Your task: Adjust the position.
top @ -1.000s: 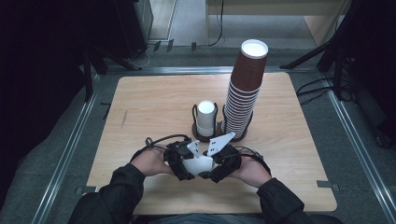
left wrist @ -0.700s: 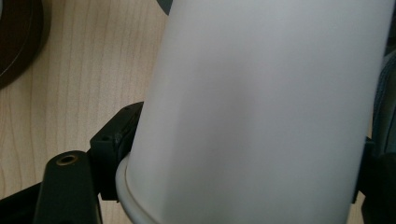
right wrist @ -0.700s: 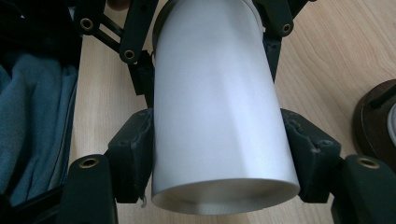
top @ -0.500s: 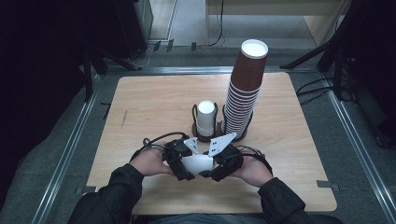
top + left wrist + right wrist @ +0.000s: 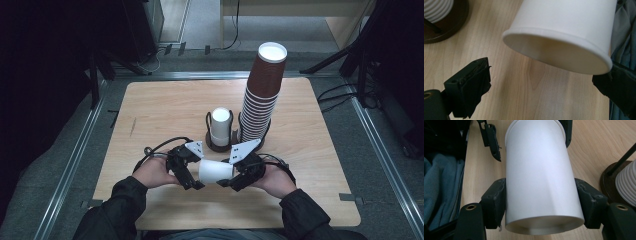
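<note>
Two claws meet on one white paper cup (image 5: 216, 171), held on its side just above the worktop (image 5: 160, 115), nearer the person than the cup holder (image 5: 220, 146). Right claw (image 5: 541, 210) pinches the cup body, jaws pressed on both sides. Left claw (image 5: 544, 82) is spread, jaws either side of the cup rim, not gripping. Behind the holder's white cup (image 5: 220, 125) and just to its right stands the tall brown cup stack (image 5: 261, 95).
</note>
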A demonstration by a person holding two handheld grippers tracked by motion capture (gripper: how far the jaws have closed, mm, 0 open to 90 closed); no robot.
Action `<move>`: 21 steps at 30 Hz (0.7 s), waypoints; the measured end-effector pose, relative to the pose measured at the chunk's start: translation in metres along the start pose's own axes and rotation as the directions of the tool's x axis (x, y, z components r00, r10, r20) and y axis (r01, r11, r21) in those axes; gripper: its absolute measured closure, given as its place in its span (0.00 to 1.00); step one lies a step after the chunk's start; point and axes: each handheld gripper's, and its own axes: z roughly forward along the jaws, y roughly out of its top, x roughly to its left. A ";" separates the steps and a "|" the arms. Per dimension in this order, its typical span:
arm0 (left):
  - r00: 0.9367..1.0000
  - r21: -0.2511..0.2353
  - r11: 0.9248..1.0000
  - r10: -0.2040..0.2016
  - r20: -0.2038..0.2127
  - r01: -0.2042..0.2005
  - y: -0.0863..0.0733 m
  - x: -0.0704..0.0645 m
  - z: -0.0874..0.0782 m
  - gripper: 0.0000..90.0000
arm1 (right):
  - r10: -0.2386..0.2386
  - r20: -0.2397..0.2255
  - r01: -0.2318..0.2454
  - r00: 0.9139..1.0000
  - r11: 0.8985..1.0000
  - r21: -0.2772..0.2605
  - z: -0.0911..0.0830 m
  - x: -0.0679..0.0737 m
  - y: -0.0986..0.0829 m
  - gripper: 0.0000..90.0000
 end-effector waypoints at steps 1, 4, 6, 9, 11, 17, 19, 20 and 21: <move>1.000 -0.012 1.000 -0.004 0.001 0.004 0.000 0.000 -0.002 0.02 | 0.002 0.002 -0.002 1.000 1.000 -0.004 -0.001 0.000 0.000 0.37; 1.000 -0.046 0.999 -0.015 0.004 0.015 -0.002 0.002 -0.006 0.02 | 0.019 0.002 -0.019 1.000 1.000 -0.022 -0.006 -0.002 -0.001 0.37; 1.000 -0.073 0.997 -0.017 0.017 0.018 -0.003 0.004 -0.009 0.02 | 0.023 -0.002 -0.023 1.000 0.999 -0.028 -0.007 -0.002 -0.001 0.37; 1.000 -0.103 0.995 -0.017 0.026 0.020 -0.004 0.004 -0.013 0.02 | 0.024 0.004 -0.024 1.000 0.999 -0.045 -0.010 -0.003 -0.002 0.37; 0.999 -0.124 0.992 -0.004 0.035 0.008 -0.003 0.004 -0.015 0.02 | 0.023 0.005 -0.023 1.000 0.998 -0.055 -0.011 -0.003 -0.001 0.37; 0.997 -0.197 0.980 0.011 0.082 0.005 -0.002 0.002 -0.016 0.02 | 0.039 -0.031 -0.042 0.999 0.994 -0.099 -0.014 -0.003 -0.001 0.37; 0.996 -0.216 0.976 0.016 0.093 0.005 0.000 0.001 -0.016 0.02 | 0.042 -0.043 -0.046 0.998 0.993 -0.107 -0.014 -0.003 0.000 0.37; 0.995 -0.222 0.975 0.015 0.099 0.007 0.000 0.000 -0.016 0.02 | 0.039 -0.045 -0.044 0.998 0.993 -0.112 -0.015 -0.003 0.000 0.37; 0.995 -0.228 0.974 0.017 0.103 0.007 0.001 0.000 -0.015 0.02 | 0.044 -0.050 -0.049 0.998 0.992 -0.115 -0.015 -0.003 0.000 0.37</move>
